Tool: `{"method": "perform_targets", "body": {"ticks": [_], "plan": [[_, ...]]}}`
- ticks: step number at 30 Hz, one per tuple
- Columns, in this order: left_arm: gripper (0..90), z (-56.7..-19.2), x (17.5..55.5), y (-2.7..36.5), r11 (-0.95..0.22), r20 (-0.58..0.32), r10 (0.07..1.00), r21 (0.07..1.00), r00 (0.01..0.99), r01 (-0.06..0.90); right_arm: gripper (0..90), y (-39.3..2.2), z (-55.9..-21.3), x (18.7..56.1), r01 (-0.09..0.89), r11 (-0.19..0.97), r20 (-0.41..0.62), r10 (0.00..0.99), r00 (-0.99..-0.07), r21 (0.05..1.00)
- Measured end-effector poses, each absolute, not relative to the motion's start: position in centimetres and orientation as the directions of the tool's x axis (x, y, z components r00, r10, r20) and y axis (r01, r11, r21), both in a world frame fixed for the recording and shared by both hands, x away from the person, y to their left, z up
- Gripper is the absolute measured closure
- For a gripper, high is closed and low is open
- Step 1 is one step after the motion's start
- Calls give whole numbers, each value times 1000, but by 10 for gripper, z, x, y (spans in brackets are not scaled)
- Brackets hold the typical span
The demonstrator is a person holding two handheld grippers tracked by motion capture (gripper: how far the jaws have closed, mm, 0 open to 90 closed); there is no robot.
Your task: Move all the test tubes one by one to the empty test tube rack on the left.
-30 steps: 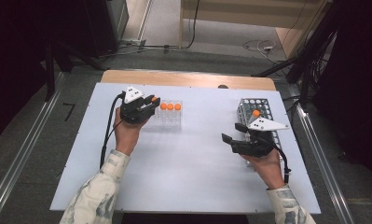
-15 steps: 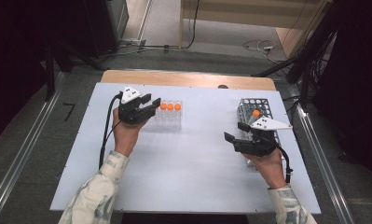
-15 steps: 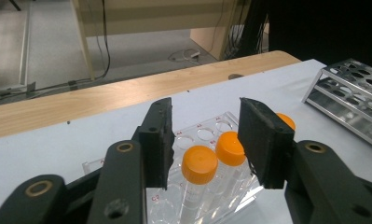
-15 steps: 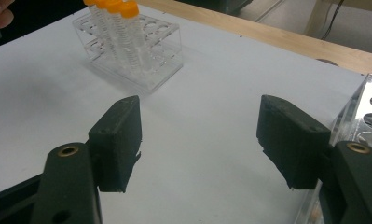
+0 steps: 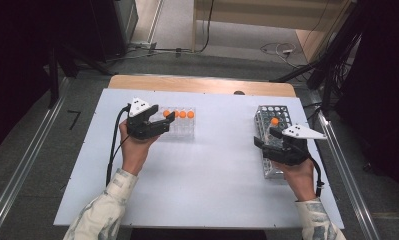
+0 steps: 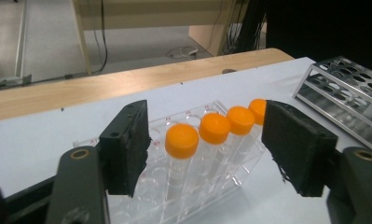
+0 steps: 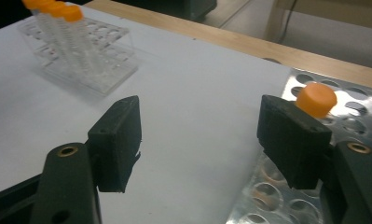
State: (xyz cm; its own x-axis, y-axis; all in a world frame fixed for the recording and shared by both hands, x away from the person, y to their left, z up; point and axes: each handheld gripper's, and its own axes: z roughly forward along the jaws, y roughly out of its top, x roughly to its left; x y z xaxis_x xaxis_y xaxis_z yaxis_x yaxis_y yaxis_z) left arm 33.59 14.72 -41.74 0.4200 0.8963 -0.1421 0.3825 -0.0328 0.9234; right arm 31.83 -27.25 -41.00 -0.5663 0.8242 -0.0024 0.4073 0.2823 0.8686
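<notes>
A clear plastic rack (image 5: 184, 131) at the table's left holds several tubes with orange caps (image 5: 183, 114). My left gripper (image 5: 166, 121) is at its near end. Its jaws have just been opening and now stand apart on either side of the nearest tube (image 6: 181, 140) without touching it. A metal rack (image 5: 274, 111) at the right holds one orange-capped tube (image 5: 275, 121). My right gripper (image 5: 265, 137) hovers open over that rack's left edge, nothing between its jaws; the tube's cap (image 7: 316, 99) shows just beyond its right jaw.
The white table top (image 5: 217, 170) lies bare between the two racks. A wooden strip (image 5: 202, 85) runs along its far edge. Metal rails flank the table; cables lie on the floor behind.
The left jaws have opened from shut, and more orange caps now show in the clear rack. The right hand has drifted a little to the right, over the metal rack.
</notes>
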Motion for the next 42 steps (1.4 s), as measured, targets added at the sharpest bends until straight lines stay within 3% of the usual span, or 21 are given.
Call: {"method": "perform_targets", "body": {"ticks": [13,23,33,42], "plan": [[182,-423,320,149,-31,-138,894,930,427,365,264,-295,-416,350,464,273,-50,898,-437,843],[184,-423,318,150,-28,-143,891,929,430,369,398,-298,-426,370,506,290,-50,899,-435,812],[187,-424,318,151,-27,-147,889,929,433,370,607,-294,-430,384,548,327,-47,885,-463,770],[177,-424,317,151,-25,-149,890,928,431,372,697,-291,-431,387,564,345,-45,878,-477,750]]}}
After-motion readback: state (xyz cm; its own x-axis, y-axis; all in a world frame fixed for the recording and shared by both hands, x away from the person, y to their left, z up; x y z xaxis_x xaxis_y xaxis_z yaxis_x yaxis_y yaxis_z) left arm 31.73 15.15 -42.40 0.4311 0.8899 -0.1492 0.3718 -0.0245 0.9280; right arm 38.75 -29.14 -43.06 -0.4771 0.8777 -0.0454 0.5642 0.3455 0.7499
